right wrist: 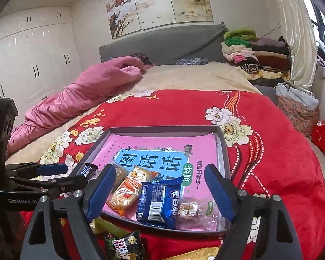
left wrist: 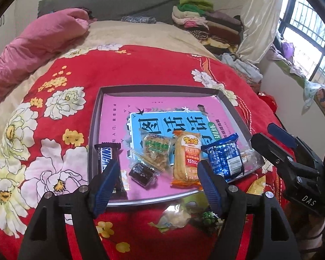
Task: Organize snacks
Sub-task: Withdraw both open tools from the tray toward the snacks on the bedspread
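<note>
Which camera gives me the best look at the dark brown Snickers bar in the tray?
The left wrist view. There the dark brown Snickers bar lies along the grey tray's left side, white lettering visible, its near end behind a blue jaw pad. In the right wrist view only one end of the bar peeks out.

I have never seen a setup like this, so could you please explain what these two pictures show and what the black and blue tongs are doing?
The tongs are two hand-held grippers, one in each of a person's hands; there is no robot arm. Each carries a camera looking out along its fingers. One picture comes from the left gripper, the other from the right gripper. Both are open and hold nothing. They hover over a bed with a red quilt. On it lies a shallow tray holding a pink book and snacks: a Snickers bar, an orange pack, a blue pack. More snacks lie on the quilt nearer the camera.
</note>
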Available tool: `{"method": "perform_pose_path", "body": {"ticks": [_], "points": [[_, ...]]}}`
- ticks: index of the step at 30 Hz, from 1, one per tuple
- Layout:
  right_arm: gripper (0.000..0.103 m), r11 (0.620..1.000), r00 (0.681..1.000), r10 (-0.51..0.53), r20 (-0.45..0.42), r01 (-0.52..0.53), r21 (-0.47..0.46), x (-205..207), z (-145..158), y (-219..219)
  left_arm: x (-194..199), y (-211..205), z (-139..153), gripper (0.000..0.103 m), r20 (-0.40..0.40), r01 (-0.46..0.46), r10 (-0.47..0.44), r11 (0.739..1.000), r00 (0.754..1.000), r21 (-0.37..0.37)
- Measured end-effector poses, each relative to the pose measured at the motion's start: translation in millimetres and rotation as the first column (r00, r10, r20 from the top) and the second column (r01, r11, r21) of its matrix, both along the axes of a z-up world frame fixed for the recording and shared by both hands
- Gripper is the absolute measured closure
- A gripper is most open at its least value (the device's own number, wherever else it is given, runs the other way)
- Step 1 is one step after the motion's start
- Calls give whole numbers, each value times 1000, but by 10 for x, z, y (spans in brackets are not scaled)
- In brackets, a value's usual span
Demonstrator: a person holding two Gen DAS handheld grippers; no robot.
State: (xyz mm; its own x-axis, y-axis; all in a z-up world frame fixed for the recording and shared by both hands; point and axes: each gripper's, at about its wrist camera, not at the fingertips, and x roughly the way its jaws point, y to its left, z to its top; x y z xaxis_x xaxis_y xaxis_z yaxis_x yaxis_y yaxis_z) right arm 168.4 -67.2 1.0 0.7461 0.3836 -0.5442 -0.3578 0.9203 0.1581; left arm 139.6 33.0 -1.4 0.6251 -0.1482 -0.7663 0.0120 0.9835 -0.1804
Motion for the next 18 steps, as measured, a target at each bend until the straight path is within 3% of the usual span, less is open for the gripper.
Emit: {"method": "perform_pose_path", "body": {"ticks": [18], "points": [[15, 997, 1000, -23, -3, 23, 67, -148, 135, -202, -132, -136, 72, 23, -13, 31, -30, 999, 999, 25]]}}
